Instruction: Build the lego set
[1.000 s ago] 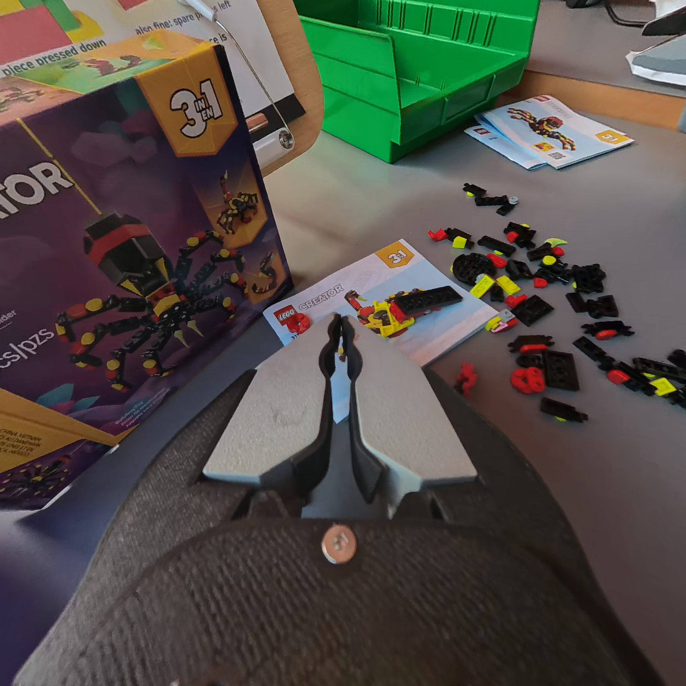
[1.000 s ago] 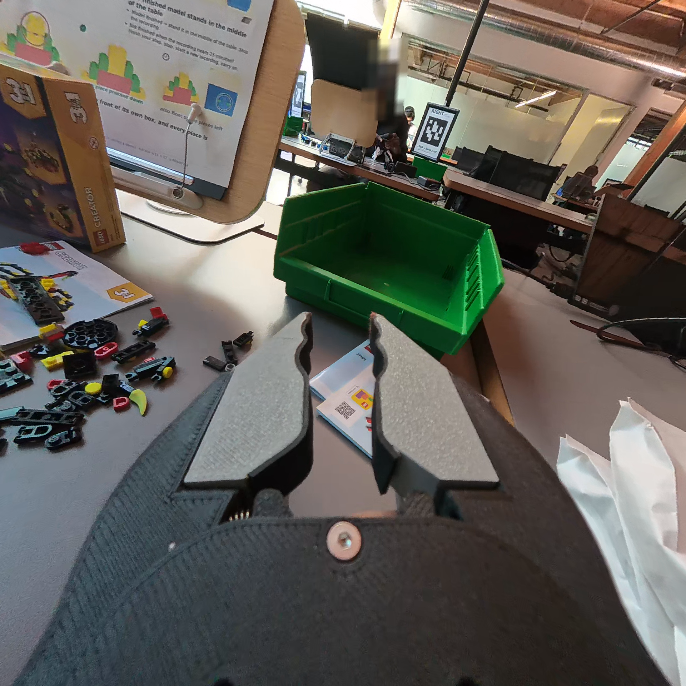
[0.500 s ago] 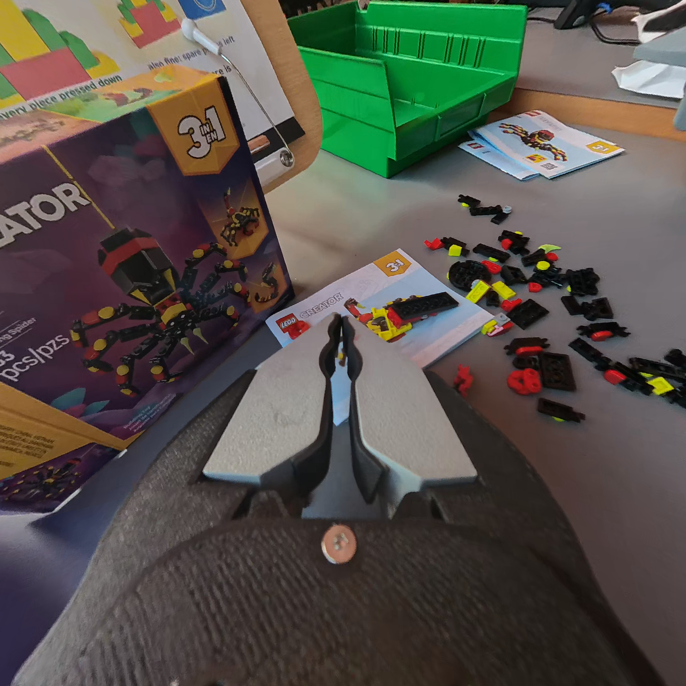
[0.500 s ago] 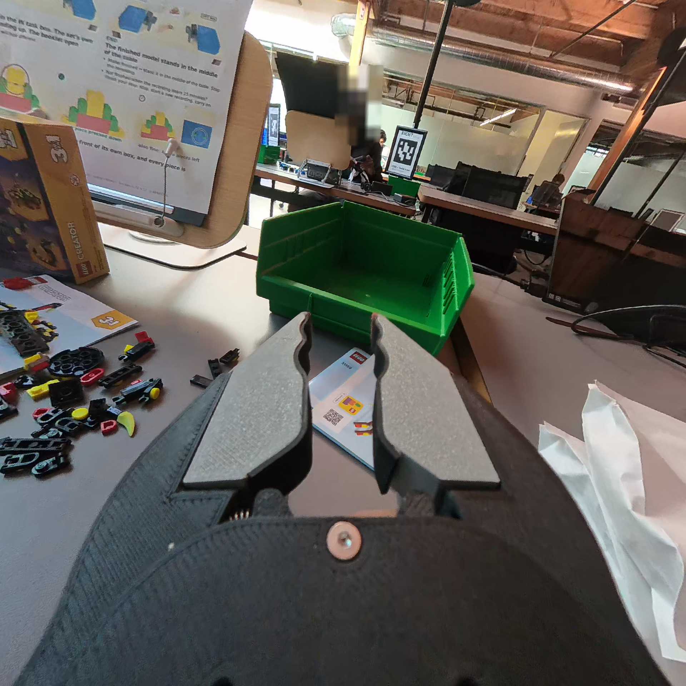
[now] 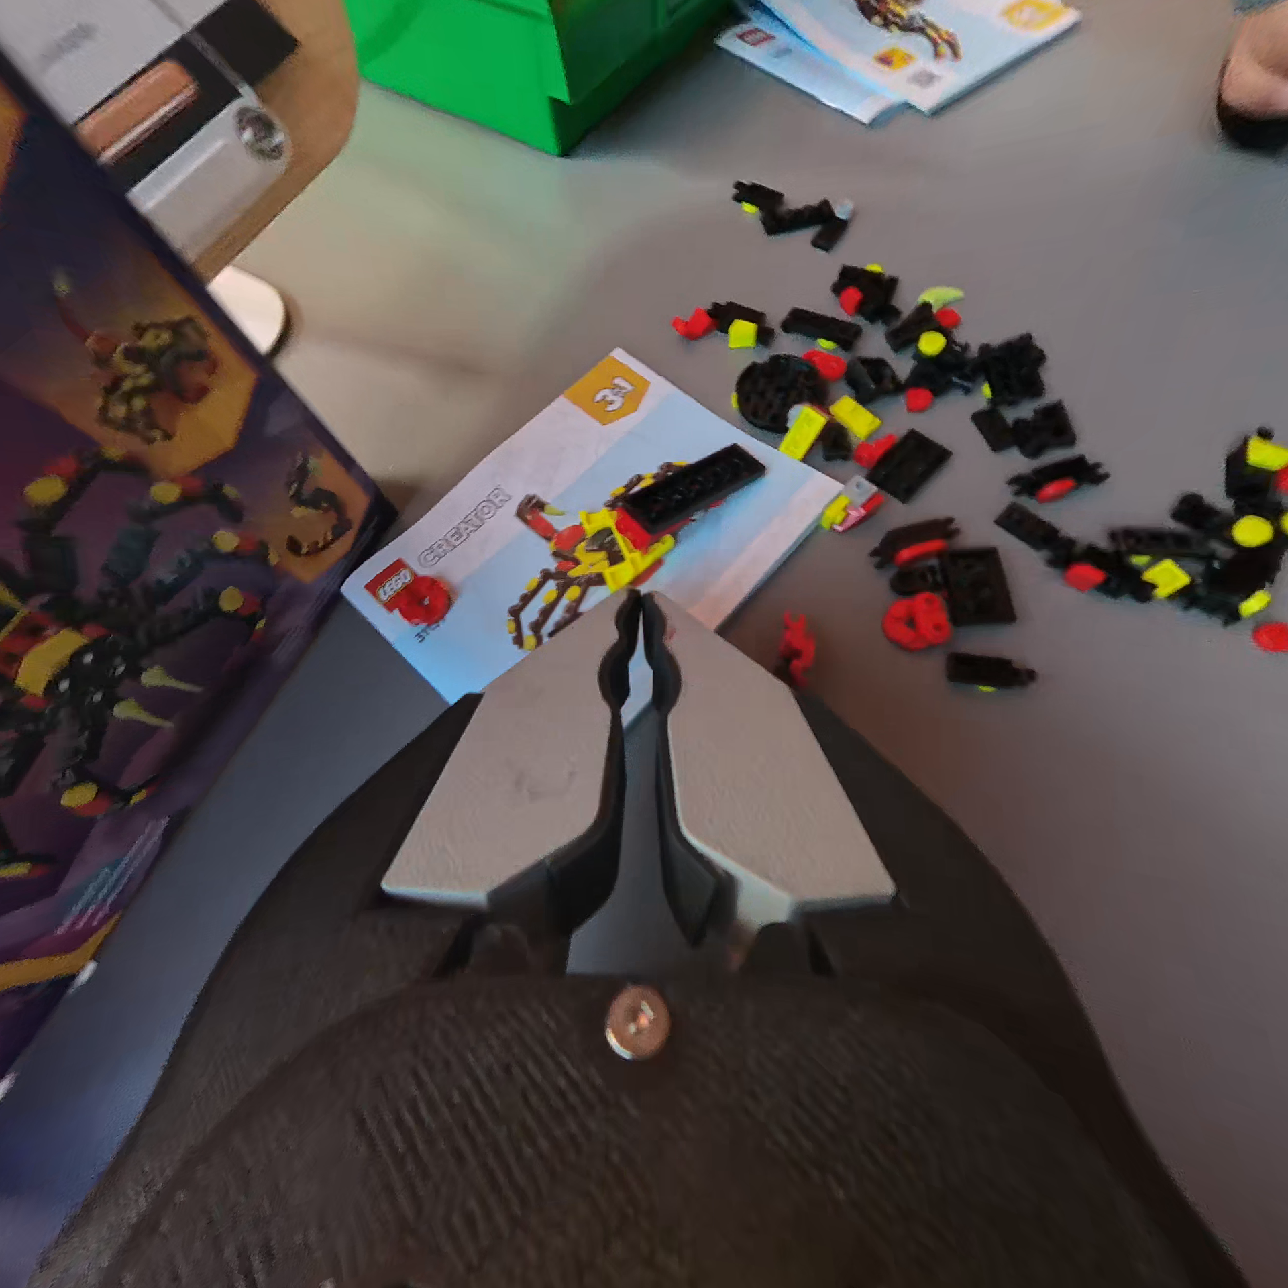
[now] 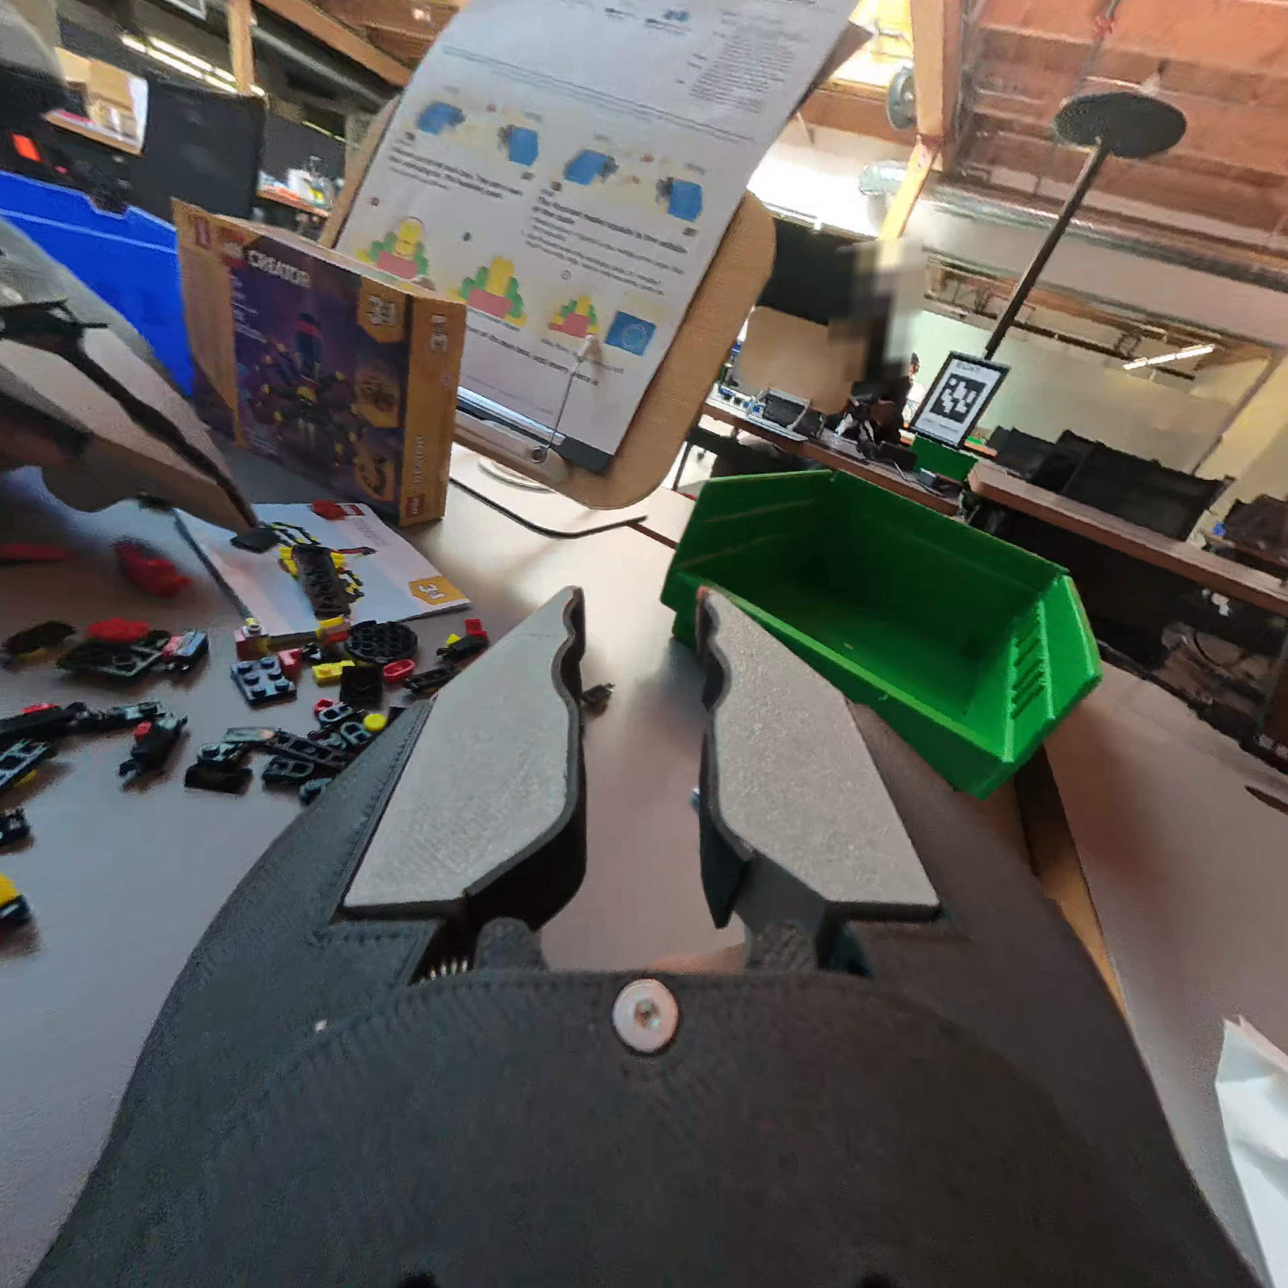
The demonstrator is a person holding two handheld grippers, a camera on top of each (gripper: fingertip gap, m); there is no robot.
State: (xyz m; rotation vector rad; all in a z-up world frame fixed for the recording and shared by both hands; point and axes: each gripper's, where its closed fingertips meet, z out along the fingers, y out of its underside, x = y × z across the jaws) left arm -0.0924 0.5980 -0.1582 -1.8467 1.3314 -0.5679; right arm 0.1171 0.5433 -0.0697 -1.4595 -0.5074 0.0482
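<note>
The left gripper [image 5: 635, 605] has dipped toward the booklet [image 5: 599, 516], jaws pressed together, seemingly empty. The right gripper [image 6: 638, 613] has swung left toward the bricks [image 6: 279, 697], jaws spread, level above the table [image 6: 627, 557].

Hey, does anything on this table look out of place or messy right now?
Only one oddity: a long black plate lies on the instruction booklet rather than among the loose pieces scattered across the table.

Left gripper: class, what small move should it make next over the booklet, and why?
Probably open first. The left gripper is shut with nothing visibly between its fingertips, poised at the near edge of the instruction booklet, where a long black plate lies. It cannot pick that plate or the loose pieces until it opens.
</note>
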